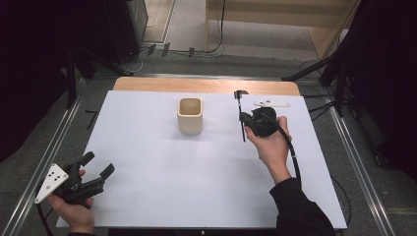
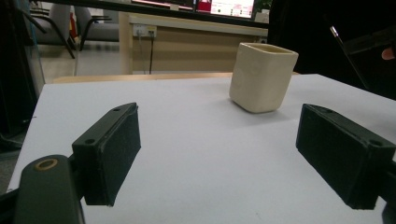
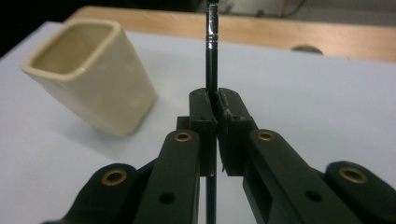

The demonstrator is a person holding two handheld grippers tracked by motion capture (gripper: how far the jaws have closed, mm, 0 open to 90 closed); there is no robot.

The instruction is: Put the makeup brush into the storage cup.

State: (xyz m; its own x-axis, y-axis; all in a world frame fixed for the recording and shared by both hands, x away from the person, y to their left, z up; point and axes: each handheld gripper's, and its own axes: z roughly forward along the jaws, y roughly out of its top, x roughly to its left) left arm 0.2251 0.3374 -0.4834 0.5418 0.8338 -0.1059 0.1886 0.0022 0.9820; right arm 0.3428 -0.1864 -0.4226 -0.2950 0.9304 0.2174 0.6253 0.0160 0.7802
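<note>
A cream square cup (image 1: pixel 190 115) stands upright in the middle of the white table top (image 1: pixel 147 147). To the cup's right, my right gripper (image 1: pixel 243 118) is shut on a thin black stick (image 1: pixel 241 105) that has a small head at its far end. In the right gripper view the jaws (image 3: pixel 217 100) pinch the stick (image 3: pixel 212 70) below a silver band, with the cup (image 3: pixel 91 74) at left. My left gripper (image 1: pixel 98 163) rests open at the near left corner. Between its wide-apart pads (image 2: pixel 112 154) lies bare table, and the cup (image 2: pixel 264 77) stands farther off.
A thin white object (image 1: pixel 271 104) lies at the far right of the table, beyond the right gripper. A bare wooden strip (image 1: pixel 206 84) runs along the far edge. Metal rails (image 1: pixel 359 162) flank the table, with cables on the floor behind.
</note>
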